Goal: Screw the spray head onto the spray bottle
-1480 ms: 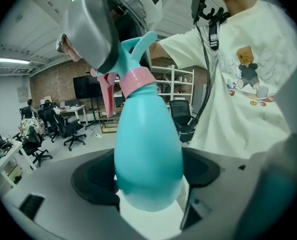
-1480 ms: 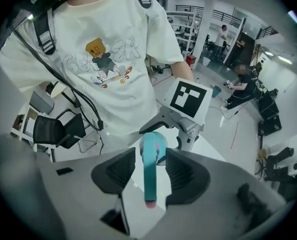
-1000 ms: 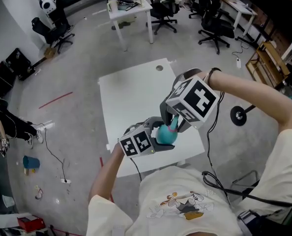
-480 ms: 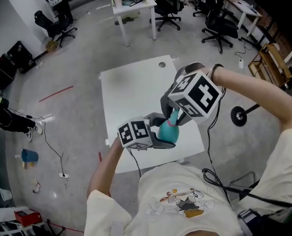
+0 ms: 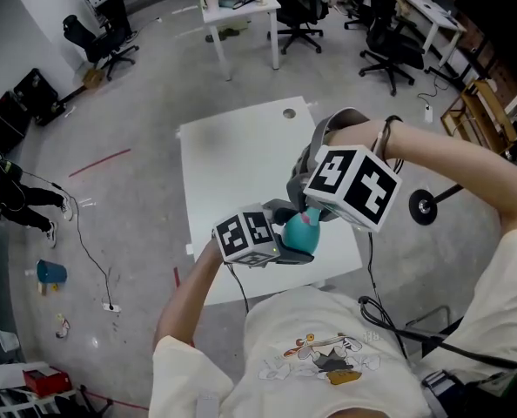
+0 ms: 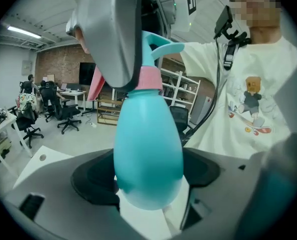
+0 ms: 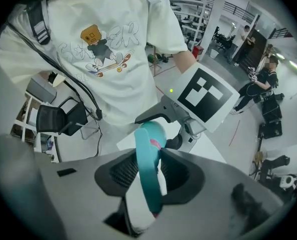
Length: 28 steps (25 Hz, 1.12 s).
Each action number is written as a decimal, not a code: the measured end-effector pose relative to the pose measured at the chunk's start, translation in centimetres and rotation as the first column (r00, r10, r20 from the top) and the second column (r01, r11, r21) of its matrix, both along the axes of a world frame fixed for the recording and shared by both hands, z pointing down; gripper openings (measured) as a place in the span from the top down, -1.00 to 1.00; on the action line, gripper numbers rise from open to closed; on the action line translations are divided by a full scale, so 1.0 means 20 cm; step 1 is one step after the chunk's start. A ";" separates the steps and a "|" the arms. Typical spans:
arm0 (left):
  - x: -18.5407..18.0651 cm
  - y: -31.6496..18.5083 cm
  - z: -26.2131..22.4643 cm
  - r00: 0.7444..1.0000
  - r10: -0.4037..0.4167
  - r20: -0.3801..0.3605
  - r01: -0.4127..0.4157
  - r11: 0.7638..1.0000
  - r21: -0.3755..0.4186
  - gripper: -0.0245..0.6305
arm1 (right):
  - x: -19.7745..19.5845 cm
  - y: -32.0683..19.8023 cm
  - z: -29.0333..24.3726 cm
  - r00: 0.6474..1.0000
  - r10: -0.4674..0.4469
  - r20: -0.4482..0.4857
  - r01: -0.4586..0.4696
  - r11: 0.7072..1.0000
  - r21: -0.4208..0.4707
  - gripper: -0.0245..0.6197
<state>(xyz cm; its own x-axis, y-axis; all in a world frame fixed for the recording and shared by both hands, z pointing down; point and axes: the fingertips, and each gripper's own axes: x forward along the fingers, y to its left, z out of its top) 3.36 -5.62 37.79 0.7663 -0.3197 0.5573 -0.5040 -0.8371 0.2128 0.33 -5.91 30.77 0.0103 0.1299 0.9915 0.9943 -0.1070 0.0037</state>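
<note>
Two grippers meet in the air by the near edge of the white table [image 5: 232, 168], just in front of the person's shirt [image 5: 319, 355], and each has its own job. The left gripper [image 5: 292, 247] is clamped on the rounded belly of the teal spray bottle [image 6: 147, 159], its jaws pressing from both sides. That grip carries the bottle upright and, as I judge it, would stop the body from turning along with the thread. The right gripper [image 5: 307, 211] reaches in from above with its jaws closed on the teal spray head [image 7: 148, 179], so a roll of that wrist would turn the head about the bottle's neck. A pink collar [image 6: 151, 78] sits where head and bottle join, and the head looks seated on the neck. The screwing therefore seems to be under way and not merely lined up, though how many turns remain is only a guess. Much is hidden. The collar covers the thread itself, so its engagement cannot be checked. In the head view the marker cubes [image 5: 354, 185] mask most of both pairs of jaws and the bottle's neck. In the left gripper view the other gripper's grey jaw covers one side of the head, and the bottle's base is lost behind the gripper body. The right gripper view shows the head edge-on, with almost none of the bottle beneath it. The bottle is opaque, so its contents cannot be told.
</note>
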 end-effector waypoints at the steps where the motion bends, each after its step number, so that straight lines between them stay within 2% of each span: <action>1: 0.00 0.00 0.00 1.000 -0.007 0.014 0.007 1.000 -0.004 -0.29 | 0.01 0.00 0.00 1.000 -0.003 -0.005 0.003 1.000 0.009 0.51; 6: -0.01 -0.01 0.00 0.997 -0.060 0.042 0.060 0.998 0.004 -0.29 | 0.00 0.00 0.00 0.998 0.043 -0.037 -0.042 0.999 0.015 0.51; 9: -0.03 -0.03 0.00 0.991 -0.129 0.036 0.128 0.992 0.010 -0.29 | -0.01 -0.02 0.00 0.996 0.085 -0.037 -0.085 0.996 0.006 0.51; 11: -0.06 -0.06 0.00 0.978 -0.201 0.046 0.201 0.980 0.012 -0.29 | -0.03 -0.05 0.01 0.992 0.123 -0.028 -0.123 0.992 0.014 0.51; 13: -0.11 -0.10 0.01 0.951 -0.300 0.080 0.298 0.954 0.029 -0.29 | -0.06 -0.08 0.01 0.984 0.176 -0.017 -0.176 0.984 0.023 0.51; 16: -0.21 -0.17 0.02 0.868 -0.466 0.170 0.450 0.884 0.125 -0.29 | -0.11 -0.12 0.02 0.961 0.277 0.004 -0.277 0.960 0.033 0.51; 19: -0.31 -0.22 0.03 0.761 -0.608 0.228 0.561 0.792 0.240 -0.29 | -0.16 -0.14 0.03 0.923 0.382 0.035 -0.383 0.923 0.039 0.51; 22: -0.39 -0.27 0.03 0.655 -0.711 0.256 0.630 0.701 0.334 -0.29 | -0.21 -0.16 0.03 0.878 0.472 0.075 -0.476 0.879 0.036 0.51; 25: -0.44 -0.27 0.02 0.580 -0.776 0.246 0.672 0.627 0.394 -0.29 | -0.23 -0.15 0.03 0.826 0.557 0.087 -0.561 0.828 0.024 0.51; 28: -0.48 -0.27 0.00 0.522 -0.823 0.224 0.704 0.564 0.433 -0.29 | -0.26 -0.14 0.02 0.759 0.649 0.053 -0.650 0.760 -0.008 0.51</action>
<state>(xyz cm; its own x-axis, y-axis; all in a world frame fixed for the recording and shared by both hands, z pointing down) -6.15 -10.93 37.75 -0.0938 -0.8490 0.5199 -0.9547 -0.0714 -0.2889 -4.77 -8.71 31.14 -0.1217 0.0770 0.9896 0.8236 0.5643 0.0574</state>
